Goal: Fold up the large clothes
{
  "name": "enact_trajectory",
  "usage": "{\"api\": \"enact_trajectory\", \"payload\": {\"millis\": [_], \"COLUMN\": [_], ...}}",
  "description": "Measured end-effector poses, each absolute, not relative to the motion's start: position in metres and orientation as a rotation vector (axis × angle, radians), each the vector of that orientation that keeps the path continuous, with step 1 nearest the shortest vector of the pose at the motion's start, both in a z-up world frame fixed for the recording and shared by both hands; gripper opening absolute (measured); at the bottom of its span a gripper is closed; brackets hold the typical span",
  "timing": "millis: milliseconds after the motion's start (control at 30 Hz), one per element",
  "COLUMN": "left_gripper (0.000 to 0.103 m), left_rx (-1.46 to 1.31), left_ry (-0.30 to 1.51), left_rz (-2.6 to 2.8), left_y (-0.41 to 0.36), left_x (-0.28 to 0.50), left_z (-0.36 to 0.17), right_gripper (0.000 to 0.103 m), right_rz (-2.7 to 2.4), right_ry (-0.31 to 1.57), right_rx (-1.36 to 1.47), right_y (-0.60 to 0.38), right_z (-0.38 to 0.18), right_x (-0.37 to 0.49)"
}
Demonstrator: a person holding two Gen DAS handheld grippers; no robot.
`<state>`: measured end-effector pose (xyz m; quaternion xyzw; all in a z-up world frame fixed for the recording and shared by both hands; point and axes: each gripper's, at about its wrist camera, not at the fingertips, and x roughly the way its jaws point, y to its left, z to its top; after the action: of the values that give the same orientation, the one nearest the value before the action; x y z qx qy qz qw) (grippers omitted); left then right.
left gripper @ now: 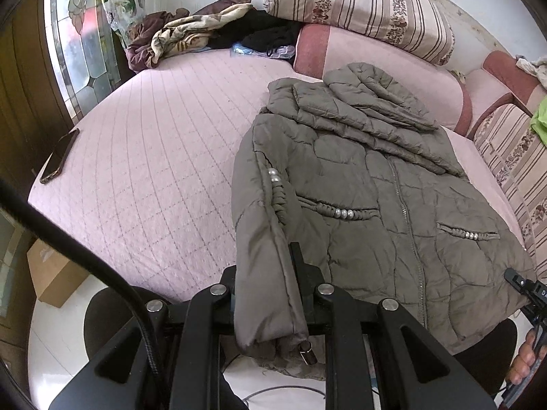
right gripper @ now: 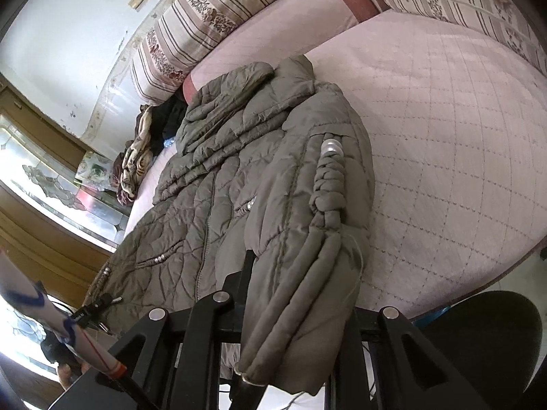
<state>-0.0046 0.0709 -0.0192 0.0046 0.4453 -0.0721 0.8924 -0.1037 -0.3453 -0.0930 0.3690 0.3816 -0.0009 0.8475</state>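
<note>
An olive quilted jacket (left gripper: 359,188) lies front up on the pink bed (left gripper: 154,153), zipper closed, with its hood folded down over the chest. My left gripper (left gripper: 266,263) is shut on the jacket's near sleeve, whose cuff hangs back toward the camera. At the jacket's right hem is my right gripper (left gripper: 523,287), with a hand behind it. In the right wrist view the other sleeve, with its braided pearl trim (right gripper: 328,184), drapes over my right gripper (right gripper: 294,270), which is shut on it. That sleeve hides one finger. My left gripper (right gripper: 95,307) shows at the far hem.
A phone (left gripper: 58,157) lies at the bed's left edge. Crumpled clothes (left gripper: 184,34) and striped pillows (left gripper: 359,3) sit along the head and side of the bed. A cardboard box (left gripper: 51,273) stands on the floor, and a black stool (right gripper: 478,335) is by the bed.
</note>
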Motion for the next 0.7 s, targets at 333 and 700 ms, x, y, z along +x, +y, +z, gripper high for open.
{"api": "enact_trajectory", "payload": {"millis": [333,700], "left_gripper": [0.036,0.042], "left_rx": [-0.052,-0.119], "left_ry": [1.027,1.111], "left_rz": [-0.170,-0.128], "left_y": [0.074,0.081], "left_x": [0.018,0.030], "left_z": [-0.050,-0.083], "right_gripper": [0.036,0.041], "right_rz": [-0.059,-0.086], "right_ry": [0.869,0.898], "right_rx": [0.781,0.710], "right_y": [-0.347,-0.328], "right_z": [-0.119,-0.135], "right_x": [-0.093,-0.080]}}
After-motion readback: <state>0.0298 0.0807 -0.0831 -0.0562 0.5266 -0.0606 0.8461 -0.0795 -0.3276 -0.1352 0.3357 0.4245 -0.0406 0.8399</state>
